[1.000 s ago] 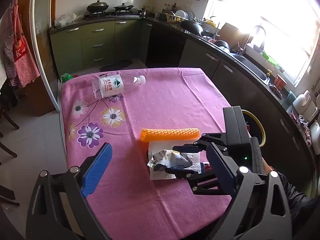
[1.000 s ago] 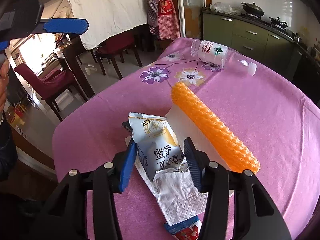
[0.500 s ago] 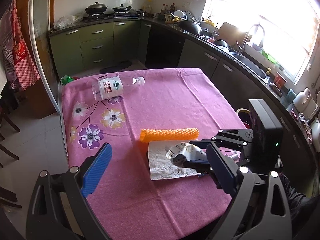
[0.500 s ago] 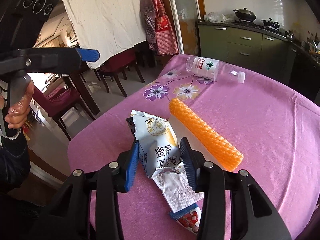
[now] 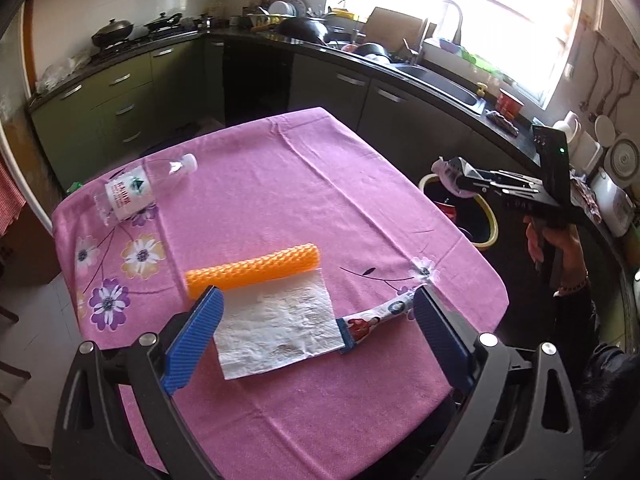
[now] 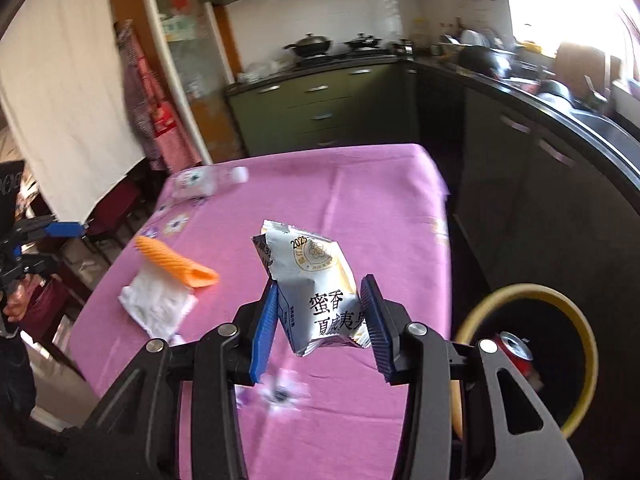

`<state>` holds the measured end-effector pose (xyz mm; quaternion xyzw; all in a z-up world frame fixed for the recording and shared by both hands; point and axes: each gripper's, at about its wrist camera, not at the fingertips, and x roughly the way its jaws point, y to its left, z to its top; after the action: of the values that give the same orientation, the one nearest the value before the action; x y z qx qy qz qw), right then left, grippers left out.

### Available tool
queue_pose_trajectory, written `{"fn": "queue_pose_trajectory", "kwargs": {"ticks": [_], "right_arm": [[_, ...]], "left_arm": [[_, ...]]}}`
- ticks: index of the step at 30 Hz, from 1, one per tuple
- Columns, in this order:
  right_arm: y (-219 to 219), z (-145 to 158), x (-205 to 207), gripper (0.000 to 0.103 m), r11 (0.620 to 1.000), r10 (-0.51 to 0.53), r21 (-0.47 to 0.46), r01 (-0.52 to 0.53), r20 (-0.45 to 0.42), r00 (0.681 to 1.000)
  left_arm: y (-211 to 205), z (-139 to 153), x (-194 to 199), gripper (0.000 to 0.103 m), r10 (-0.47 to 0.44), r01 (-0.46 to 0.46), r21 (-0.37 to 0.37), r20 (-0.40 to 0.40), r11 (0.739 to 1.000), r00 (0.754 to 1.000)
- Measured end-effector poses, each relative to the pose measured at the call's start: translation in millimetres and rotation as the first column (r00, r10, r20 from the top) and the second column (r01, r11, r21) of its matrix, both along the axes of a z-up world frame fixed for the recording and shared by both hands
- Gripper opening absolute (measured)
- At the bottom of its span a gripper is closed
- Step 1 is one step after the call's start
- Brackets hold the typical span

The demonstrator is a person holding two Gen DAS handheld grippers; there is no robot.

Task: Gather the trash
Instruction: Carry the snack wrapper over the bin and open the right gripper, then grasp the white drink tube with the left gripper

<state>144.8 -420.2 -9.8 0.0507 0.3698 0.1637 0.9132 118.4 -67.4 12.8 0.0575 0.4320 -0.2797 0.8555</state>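
Observation:
My right gripper [image 6: 320, 312] is shut on a white snack wrapper [image 6: 316, 284] with printed characters, held in the air above the table's right edge. In the left wrist view that gripper [image 5: 456, 178] hangs over a yellow-rimmed bin [image 5: 490, 220] beside the table. My left gripper [image 5: 316, 328] stands open above a white paper napkin [image 5: 276, 328]. An orange ribbed roll [image 5: 252, 270] lies just beyond the napkin. A small red-and-white wrapper [image 5: 376, 320] lies to the napkin's right. A clear plastic bottle [image 5: 132, 192] lies on its side at the far left.
The pink flowered tablecloth [image 5: 280, 184] covers the table. The bin [image 6: 576, 320] has a red can [image 6: 516, 352] inside. Dark kitchen cabinets [image 5: 400, 120] and a sink counter run along the right. A hand [image 5: 560, 248] holds the right gripper's handle.
The right gripper has lifted the snack wrapper off the napkin and carried it right, to above the bin. The left gripper has come in over the napkin.

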Motion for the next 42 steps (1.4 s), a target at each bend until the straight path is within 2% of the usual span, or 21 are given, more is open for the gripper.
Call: {"fn": "queue_pose_trajectory", "kwargs": {"ticks": [3,6,12,14,16,19,22,24,28,32,36,38,42], "right_arm": [[-63.3,-16.1,-2.0,0.042,0.985,-0.173,-0.028,0.172,-0.047,0.984],[-115.6,-37.7,-1.4,0.042,0.947,-0.319,-0.07,0.313,-0.106,0.942],[-172.1,-79.2,7.9,0.044,0.872,-0.49,-0.132,0.472,-0.202,0.848],[-181.3,-88.5,12.2,0.057,0.852,-0.523,-0.163,0.498,-0.202,0.828],[-187.5,-94.5,14.5,0.06,0.822,-0.565,-0.209,0.529,-0.187,0.804],[-191.3,-92.4,8.6,0.062,0.823,-0.567,-0.161,0.545,-0.181,0.803],[-181.5,-80.0,-6.9,0.066,0.833,-0.553,-0.13,0.538,-0.153,0.819],[-168.8,-74.4,-14.4,0.068,0.845,-0.534,-0.111,0.523,-0.139,0.834],[-149.6,-69.0,-32.7,0.069,0.863,-0.505,-0.085,0.498,-0.135,0.853],[-135.2,-65.8,-41.5,0.069,0.871,-0.491,-0.067,0.487,-0.143,0.859],[-125.4,-60.8,-42.7,0.07,0.883,-0.469,-0.052,0.467,-0.135,0.873],[-119.7,-61.0,-44.4,0.071,0.887,-0.461,-0.046,0.459,-0.134,0.877],[-114.1,-62.1,-44.9,0.071,0.895,-0.446,-0.039,0.445,-0.137,0.885]], "left_arm": [[-20.6,-4.7,-1.9,0.091,-0.063,0.063,0.015,-0.001,0.998,0.998],[-36.8,-10.3,-3.0,0.091,-0.112,0.112,0.03,-0.008,0.993,0.994],[-65.0,-24.1,-5.6,0.091,-0.185,0.187,0.065,-0.036,0.98,0.982],[-73.6,-31.0,-6.3,0.091,-0.21,0.214,0.082,-0.048,0.973,0.976],[-80.4,-36.5,-7.2,0.091,-0.233,0.238,0.095,-0.059,0.967,0.971],[-91.0,-45.5,-8.7,0.091,-0.29,0.297,0.109,-0.072,0.949,0.954],[-101.5,-56.0,-10.9,0.091,-0.365,0.374,0.124,-0.086,0.919,0.927],[-108.9,-63.8,-10.4,0.091,-0.414,0.425,0.148,-0.1,0.893,0.905],[-124.0,-81.6,-8.7,0.091,-0.523,0.542,0.198,-0.143,0.816,0.84],[-139.4,-101.4,-0.4,0.091,-0.584,0.615,0.248,-0.191,0.749,0.789],[-151.5,-117.0,6.2,0.091,-0.633,0.675,0.248,-0.236,0.695,0.738],[-156.9,-125.4,8.7,0.091,-0.647,0.694,0.262,-0.249,0.671,0.72],[-161.2,-136.3,10.3,0.088,-0.662,0.714,0.278,-0.269,0.642,0.7]]}}
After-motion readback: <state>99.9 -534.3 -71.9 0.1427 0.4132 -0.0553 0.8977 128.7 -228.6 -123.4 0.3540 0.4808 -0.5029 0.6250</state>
